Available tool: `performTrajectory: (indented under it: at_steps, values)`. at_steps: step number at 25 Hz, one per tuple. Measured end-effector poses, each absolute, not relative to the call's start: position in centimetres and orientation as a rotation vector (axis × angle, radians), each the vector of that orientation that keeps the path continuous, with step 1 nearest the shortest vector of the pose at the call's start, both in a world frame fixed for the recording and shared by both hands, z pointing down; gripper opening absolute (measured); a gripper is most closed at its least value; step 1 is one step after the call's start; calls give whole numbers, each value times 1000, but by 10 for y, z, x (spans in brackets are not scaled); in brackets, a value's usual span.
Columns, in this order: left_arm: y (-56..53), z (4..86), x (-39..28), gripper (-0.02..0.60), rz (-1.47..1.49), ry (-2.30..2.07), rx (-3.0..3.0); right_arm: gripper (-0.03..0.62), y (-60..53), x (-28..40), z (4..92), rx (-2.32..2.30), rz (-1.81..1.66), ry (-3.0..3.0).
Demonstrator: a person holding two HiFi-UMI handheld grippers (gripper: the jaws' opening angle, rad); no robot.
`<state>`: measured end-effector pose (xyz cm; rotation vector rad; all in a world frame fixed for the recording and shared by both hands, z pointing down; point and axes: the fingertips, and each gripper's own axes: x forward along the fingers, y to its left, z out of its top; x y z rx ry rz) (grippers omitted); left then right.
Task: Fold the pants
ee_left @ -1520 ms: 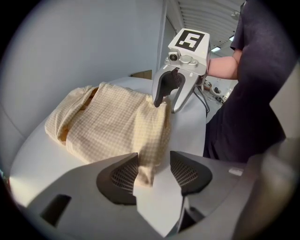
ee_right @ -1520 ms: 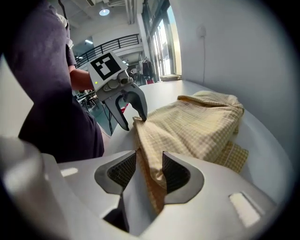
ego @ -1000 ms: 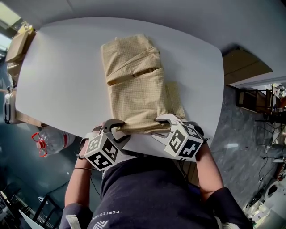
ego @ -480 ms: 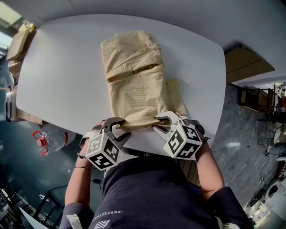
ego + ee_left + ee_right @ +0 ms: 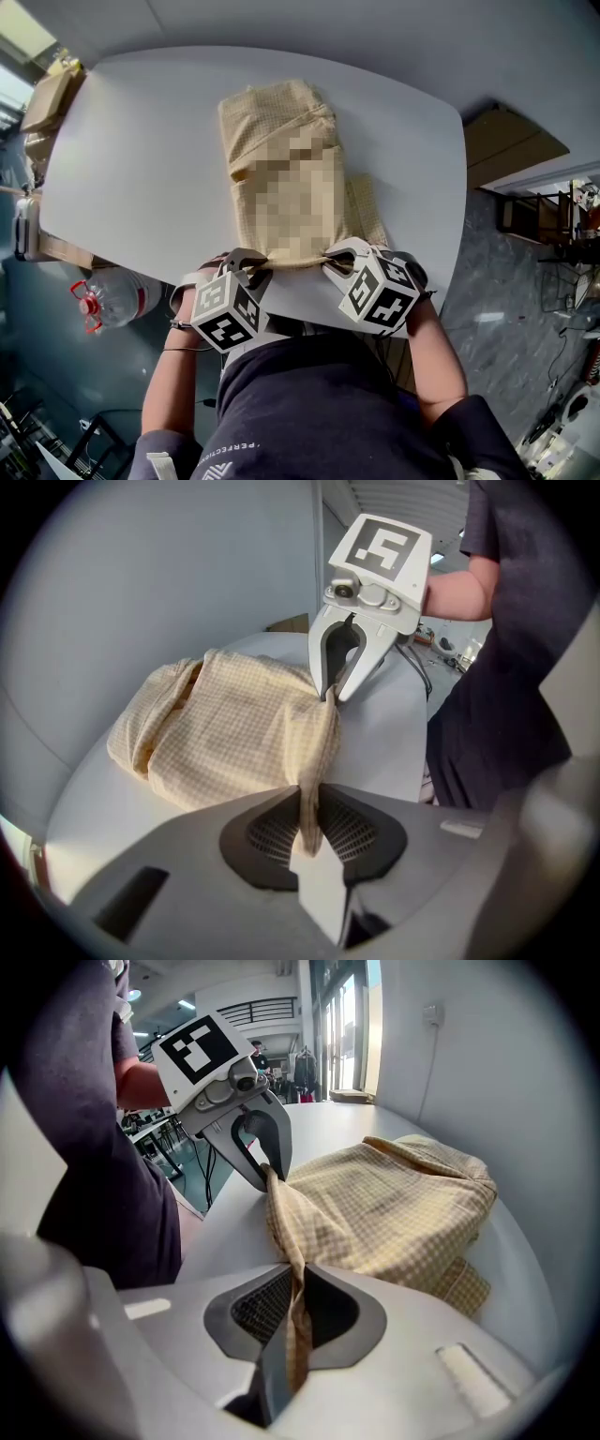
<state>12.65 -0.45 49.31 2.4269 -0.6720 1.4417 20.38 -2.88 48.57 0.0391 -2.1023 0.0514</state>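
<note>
The pants (image 5: 274, 111) are pale yellow checked cloth, lying folded lengthwise on the grey table (image 5: 141, 169). Their near hem reaches the table's front edge. My left gripper (image 5: 255, 270) holds the hem's left corner, and its jaws are closing with the cloth (image 5: 225, 733) pinched between the pads at the left gripper (image 5: 307, 810). My right gripper (image 5: 336, 262) holds the hem's right corner, jaws likewise closing on the cloth (image 5: 394, 1204), which is squeezed between the pads at the right gripper (image 5: 295, 1302). Each gripper view shows the other gripper clamped on the same hem.
A plastic water bottle (image 5: 112, 295) with a red cap lies on the floor by the table's near left. Brown boxes (image 5: 47, 98) stand at the far left corner. The person's torso (image 5: 319, 403) is close against the front edge. A wooden panel (image 5: 511, 141) lies on the right.
Both grippers' jaws have narrowed onto the near hem, which now sits pinched in each. The left gripper's cube has tilted slightly. The hands have stayed at the front edge.
</note>
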Motion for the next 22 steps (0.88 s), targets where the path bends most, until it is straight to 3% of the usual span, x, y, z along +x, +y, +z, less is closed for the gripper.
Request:
performTrajectory:
  at_steps: [13, 22]
  values:
    - [68, 464, 138, 56, 1364, -423, 2377, 35, 47, 216, 455, -141, 240, -2074]
    - [52, 408, 127, 57, 1381, -483, 2447, 35, 40, 205, 401, -93, 167, -2165]
